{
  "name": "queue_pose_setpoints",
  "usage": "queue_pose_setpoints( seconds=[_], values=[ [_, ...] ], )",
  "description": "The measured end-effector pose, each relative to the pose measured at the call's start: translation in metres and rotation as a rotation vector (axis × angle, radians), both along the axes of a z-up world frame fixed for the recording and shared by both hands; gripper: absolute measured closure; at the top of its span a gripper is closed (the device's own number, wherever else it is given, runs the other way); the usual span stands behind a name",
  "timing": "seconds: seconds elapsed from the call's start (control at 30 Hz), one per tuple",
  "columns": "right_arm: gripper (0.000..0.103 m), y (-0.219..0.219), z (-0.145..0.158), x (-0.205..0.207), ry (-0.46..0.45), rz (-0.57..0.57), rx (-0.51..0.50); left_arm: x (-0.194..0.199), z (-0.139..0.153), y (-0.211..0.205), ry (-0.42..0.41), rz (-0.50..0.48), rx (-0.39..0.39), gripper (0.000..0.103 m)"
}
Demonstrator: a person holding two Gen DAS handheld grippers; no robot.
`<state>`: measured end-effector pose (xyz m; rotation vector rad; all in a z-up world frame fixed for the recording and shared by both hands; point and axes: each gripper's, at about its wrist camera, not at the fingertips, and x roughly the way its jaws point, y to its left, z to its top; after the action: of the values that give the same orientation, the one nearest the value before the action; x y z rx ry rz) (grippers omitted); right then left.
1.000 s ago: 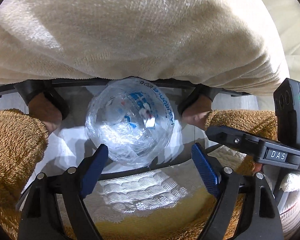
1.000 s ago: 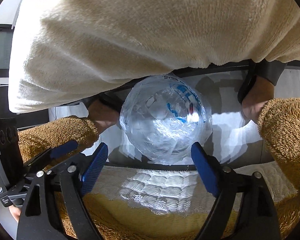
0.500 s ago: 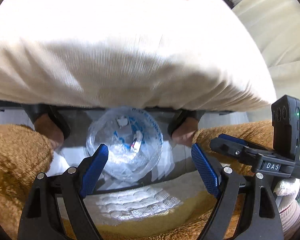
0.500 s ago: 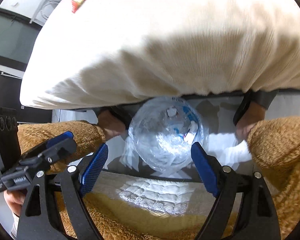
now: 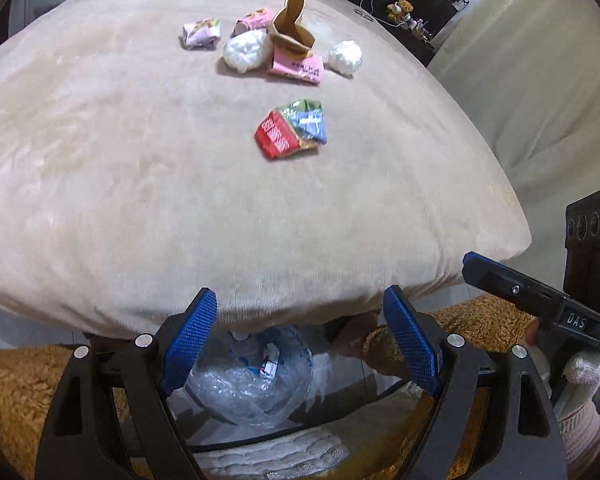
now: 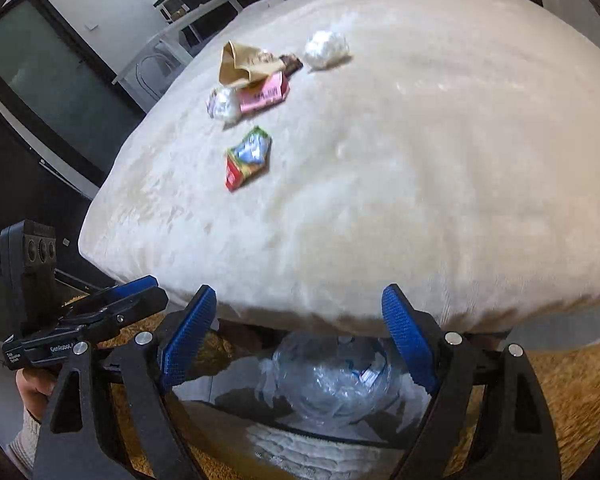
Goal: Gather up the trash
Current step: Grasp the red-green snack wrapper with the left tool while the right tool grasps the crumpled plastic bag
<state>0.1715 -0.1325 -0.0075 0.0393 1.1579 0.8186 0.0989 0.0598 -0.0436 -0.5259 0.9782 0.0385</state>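
Trash lies on a cream blanket (image 5: 140, 180) on the bed: a red and green wrapper (image 5: 291, 129) nearest, pink wrappers (image 5: 298, 66), a brown paper bag (image 5: 290, 28) and white crumpled balls (image 5: 246, 50) farther back. The red wrapper (image 6: 247, 159), the bag (image 6: 242, 65) and a white ball (image 6: 326, 50) also show in the right wrist view. A clear plastic-lined bin (image 5: 252, 380) sits below the bed edge. My left gripper (image 5: 298, 340) and right gripper (image 6: 298, 340) are both open and empty, above the bin (image 6: 332, 380).
A brown fleece garment (image 5: 16, 392) and a white patterned cloth (image 5: 276, 456) lie under both grippers. A dark TV screen (image 6: 40, 80) and a white stand (image 6: 160, 56) are to the left of the bed. A cream curtain (image 5: 540, 80) hangs at the right.
Both grippers have risen and tilted up from the bin. The bed top and its trash have come into view. The bin has dropped low between the fingers. Both stay open.
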Motion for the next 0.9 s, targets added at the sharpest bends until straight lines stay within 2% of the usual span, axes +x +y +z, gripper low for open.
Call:
queue_pose_setpoints(
  seconds=[0.17, 0.37, 0.67, 0.9],
  values=[
    [0.019, 0.013, 0.020, 0.031, -0.082, -0.014, 0.017, 0.029, 0.012, 0.008, -0.023, -0.005, 0.014, 0.020],
    [0.019, 0.032, 0.027, 0.070, -0.144, -0.030, 0.024, 0.059, 0.012, 0.019, -0.020, -0.004, 0.018, 0.020],
    [0.019, 0.068, 0.023, 0.137, -0.184, -0.040, 0.034, 0.110, 0.003, 0.030, 0.014, 0.013, 0.018, 0.020],
    [0.019, 0.097, 0.008, 0.183, -0.171, -0.044, 0.026, 0.138, -0.013, 0.031, 0.054, 0.003, 0.022, 0.020]
  ],
)
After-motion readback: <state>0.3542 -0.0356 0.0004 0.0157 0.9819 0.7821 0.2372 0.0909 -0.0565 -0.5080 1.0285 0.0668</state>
